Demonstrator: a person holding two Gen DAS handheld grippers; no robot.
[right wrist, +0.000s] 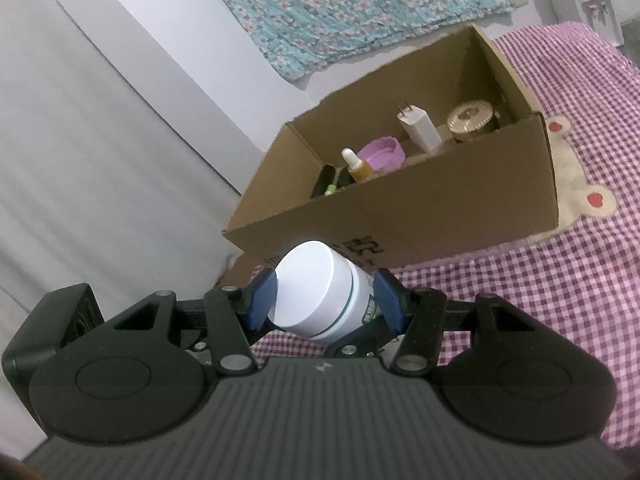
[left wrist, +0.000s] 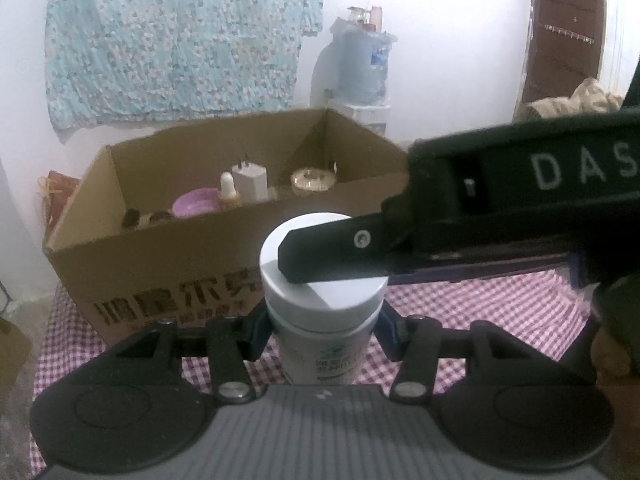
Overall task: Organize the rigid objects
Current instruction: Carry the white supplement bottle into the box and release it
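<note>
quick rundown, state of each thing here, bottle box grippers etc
white bottle: cap on, held by both grippers
left gripper: shut on the bottle body
right gripper: shut on the cap
cardboard box: open, partly filled
dropper bottle: upright in box, capped

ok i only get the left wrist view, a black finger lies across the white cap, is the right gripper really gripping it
Observer: Yes. The right wrist view shows the right gripper with a blue pad pressed on each side of the white bottle, up near its cap.
Operator: what's hidden behind that arm on my right
Observer: A beige bear patch with red hearts, on the checked cloth beside the cardboard box.
Operator: and the dark blobs at the far left inside
Observer: Dark tubes lying down, and a small green tip shows among them.
</note>
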